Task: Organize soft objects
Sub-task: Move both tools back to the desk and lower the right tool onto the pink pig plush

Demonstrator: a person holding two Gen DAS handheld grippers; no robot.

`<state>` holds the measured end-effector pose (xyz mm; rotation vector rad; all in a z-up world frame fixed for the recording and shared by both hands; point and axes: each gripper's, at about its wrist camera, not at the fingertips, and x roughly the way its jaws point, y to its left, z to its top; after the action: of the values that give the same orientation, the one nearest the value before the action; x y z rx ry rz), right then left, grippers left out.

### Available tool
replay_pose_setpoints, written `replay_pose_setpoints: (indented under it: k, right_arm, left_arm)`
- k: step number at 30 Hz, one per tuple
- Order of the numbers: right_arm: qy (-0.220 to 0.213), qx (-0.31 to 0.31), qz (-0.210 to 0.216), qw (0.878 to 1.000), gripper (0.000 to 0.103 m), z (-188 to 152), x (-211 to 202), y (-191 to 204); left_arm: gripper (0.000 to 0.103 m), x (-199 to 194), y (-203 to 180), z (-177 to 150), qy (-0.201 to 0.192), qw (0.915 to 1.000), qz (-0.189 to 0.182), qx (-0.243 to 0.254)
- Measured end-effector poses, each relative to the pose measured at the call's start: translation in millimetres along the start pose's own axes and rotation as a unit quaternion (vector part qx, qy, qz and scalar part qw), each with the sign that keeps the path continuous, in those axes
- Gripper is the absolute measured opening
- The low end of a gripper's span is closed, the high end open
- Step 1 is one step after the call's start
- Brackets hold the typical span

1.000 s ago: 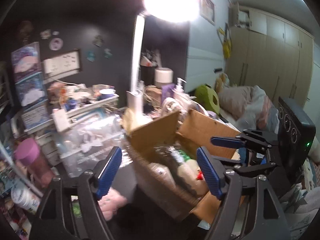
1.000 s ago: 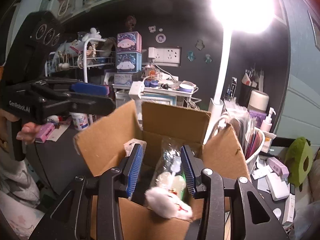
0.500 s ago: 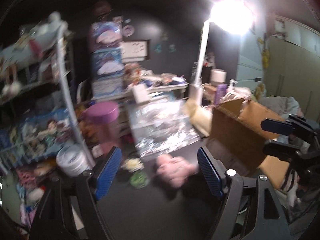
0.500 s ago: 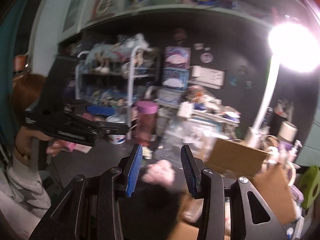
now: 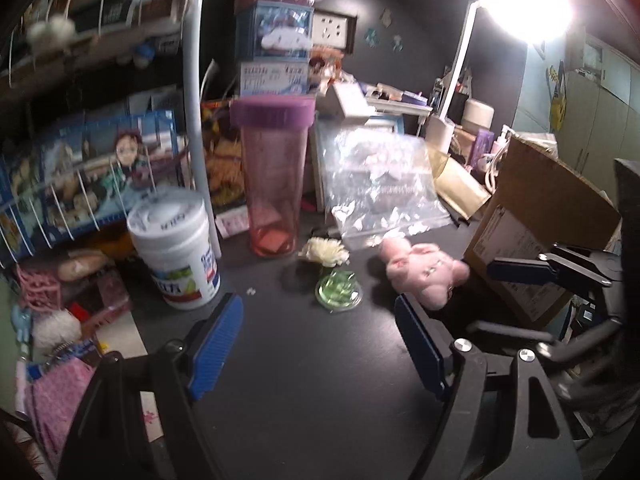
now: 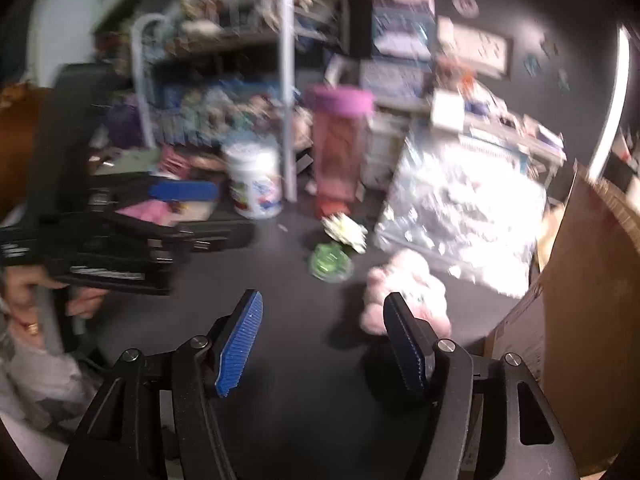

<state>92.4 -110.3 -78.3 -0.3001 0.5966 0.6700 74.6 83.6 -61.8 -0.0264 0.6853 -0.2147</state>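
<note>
Plush: pink plush toy [image 5: 426, 270] lies on the dark worktop [image 5: 304, 364], just left of the cardboard box [image 5: 548, 216] and in front of the crinkled clear plastic bag [image 5: 384, 184]; in the right wrist view it shows blurred [image 6: 404, 284], partly behind that claw's right pad.
Left claw: left claw [image 5: 318, 346] hovers over the bare worktop with its blue pads spread wide and nothing between them; the plush sits ahead and to the right of its right pad, apart from it.
Right claw: right claw [image 6: 322, 344] also stands wide apart and empty, low over the worktop; from the left wrist view it appears at the right edge [image 5: 520, 276], in front of the box.
Hand: person's hand [image 6: 24, 292] grips the left tool's handle at the left edge of the right wrist view.
Near the plush: small green glass dish [image 5: 338, 286] with a white flower [image 5: 326, 250] just behind it, both left of the plush.
Further back: tall pink tumbler [image 5: 274, 184] with a purple lid stands upright; white tub [image 5: 174, 250] stands left of it, beside a white rack pole [image 5: 196, 92].
Light: desk lamp [image 5: 524, 0] glares at the upper right.
Sharpness: right wrist view is smeared, so fine detail there cannot be told.
</note>
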Motion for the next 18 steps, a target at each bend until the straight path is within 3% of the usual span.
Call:
replay_pose_setpoints:
  k: [8, 10, 18]
  right_arm:
    - [0.043, 0.043, -0.073, 0.995, 0.066, -13.0, 51.3, -30.7]
    - [0.043, 0.051, -0.083, 0.994, 0.079, -11.7, 57.6, -36.9]
    - [0.057, 0.066, -0.083, 0.993, 0.079, -2.1, 85.5, -59.2]
  left_arm:
    - [0.076, 35.8, 8.4, -2.8, 0.034, 0.9992, -0.018, -0.007]
    - [0.076, 41.8, 8.4, -2.0, 0.040, 0.9990, -0.017, -0.008]
    - [0.076, 68.4, 0.0, 5.8, 0.070, 0.9973, -0.020, 0.003]
